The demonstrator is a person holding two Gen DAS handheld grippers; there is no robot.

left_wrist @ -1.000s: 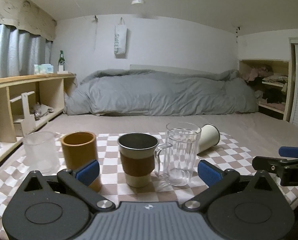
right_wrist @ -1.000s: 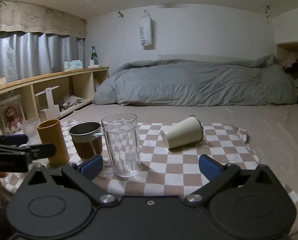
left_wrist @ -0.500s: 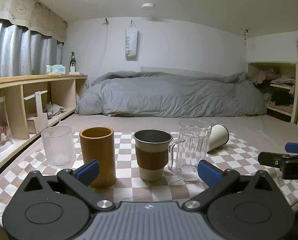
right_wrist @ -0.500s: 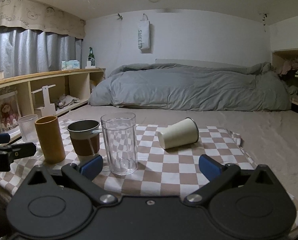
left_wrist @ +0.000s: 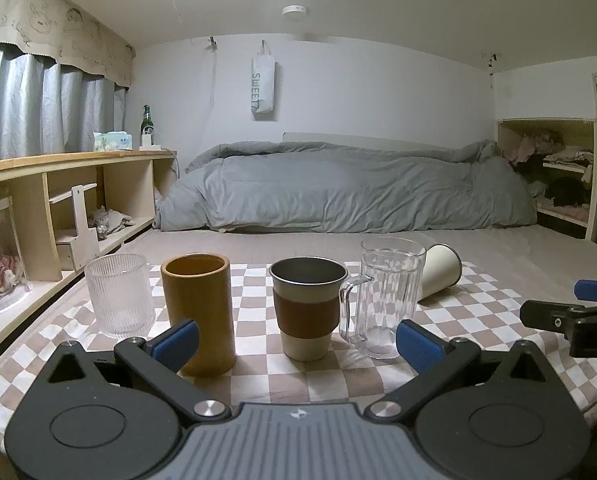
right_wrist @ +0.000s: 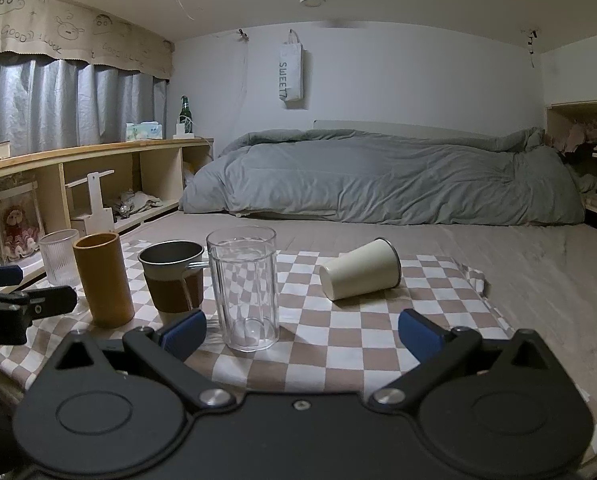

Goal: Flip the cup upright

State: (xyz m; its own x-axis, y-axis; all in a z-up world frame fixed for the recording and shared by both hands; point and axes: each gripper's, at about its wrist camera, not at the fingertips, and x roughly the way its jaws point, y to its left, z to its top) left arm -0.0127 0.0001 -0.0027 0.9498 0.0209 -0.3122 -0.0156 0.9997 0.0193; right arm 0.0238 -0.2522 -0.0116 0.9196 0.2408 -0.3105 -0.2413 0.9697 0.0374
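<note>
Both tools hung back from the checked cloth point(right_wrist: 338, 336), jaws spread wide and holding nothing, which suited an approach not yet begun. Just ahead of the right gripper point(right_wrist: 300, 330) stood a clear glass mug point(right_wrist: 243, 288), empty. Beyond it and to the right, well short of the pads, the cream cup point(right_wrist: 358, 275) lay on its side, mouth facing away. Ahead of the left gripper point(left_wrist: 296, 344) stood a sleeved metal cup point(left_wrist: 306, 312), a bamboo tumbler point(left_wrist: 198, 312) and a ribbed glass point(left_wrist: 119, 294), all upright and apparently empty.
</note>
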